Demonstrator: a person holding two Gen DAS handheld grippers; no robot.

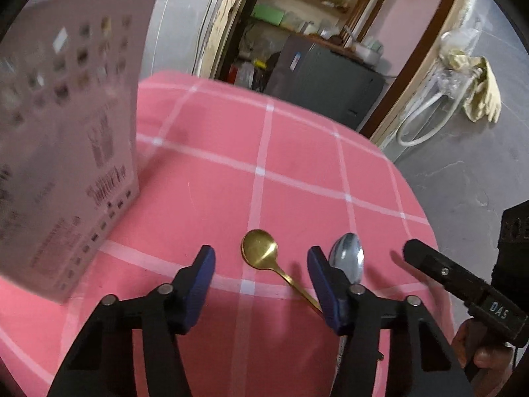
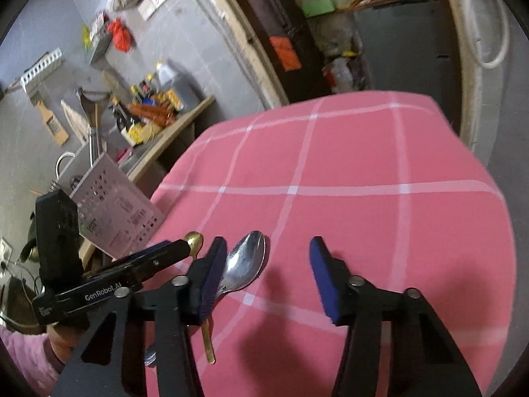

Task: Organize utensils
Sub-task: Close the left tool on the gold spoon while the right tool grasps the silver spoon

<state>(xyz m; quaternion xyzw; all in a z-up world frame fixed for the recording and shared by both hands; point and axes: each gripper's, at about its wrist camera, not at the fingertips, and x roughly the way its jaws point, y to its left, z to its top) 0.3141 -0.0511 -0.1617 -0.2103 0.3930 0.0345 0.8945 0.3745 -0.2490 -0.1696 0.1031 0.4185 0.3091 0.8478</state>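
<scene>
Item: table covered with a pink checked cloth [image 1: 297,152], bearing two spoons side by side near its front edge and a pale perforated utensil holder [image 1: 66,152] upright at the far left. Gold spoon [image 1: 259,248] — bowl facing up, handle running back toward the viewer at a slant; in the left wrist view its bowl lies between the fingers of the left gripper [image 1: 261,281], with the handle passing under the right-hand finger. Silver spoon [image 2: 246,263] — lies just right of the gold one; in the right wrist view its bowl sits against the inner face of the left-hand finger of the right gripper [image 2: 267,278], off centre in the gap. Both claws stand part-open with nothing pinched; no pad presses on either spoon. A person's hand [image 1: 479,347] shows behind the right tool. Step in hand, as judged: the approach to pick up, one spoon per gripper, with none yet lifted. Next move calls for: each claw lowered and centred over its spoon's neck or handle, the right one shifted leftward, then closed. Risk noted: thin flat handles on soft cloth may slip from the pads.
</scene>
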